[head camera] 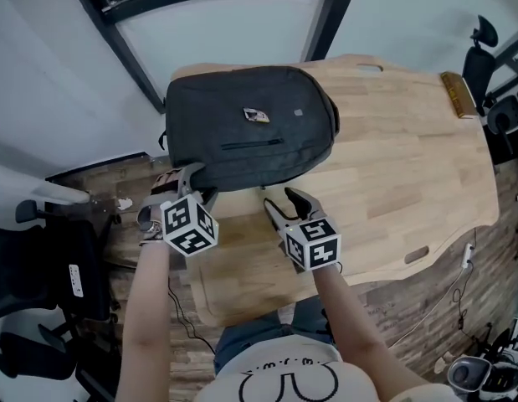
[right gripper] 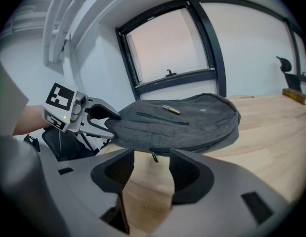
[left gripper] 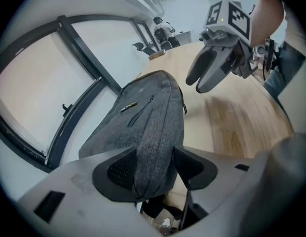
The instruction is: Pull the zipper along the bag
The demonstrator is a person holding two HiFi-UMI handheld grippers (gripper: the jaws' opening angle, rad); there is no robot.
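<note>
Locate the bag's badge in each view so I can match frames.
Head view: badge upper centre, on the bag.
Left gripper view: left of centre, on the bag's sloping face.
Right gripper view: centre, on the bag's top.
Shared landmark: pocket zip right beside it in all three views.

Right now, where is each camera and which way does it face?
Head view: head-mounted, facing down at the backpack on the table; forearms, left tool, right tool show.
Left gripper view: on left tool, facing along the backpack, its corner between the open jaws.
Right gripper view: on right tool, open jaws empty, facing the backpack's zipper pull.
Shared: the backpack.
</note>
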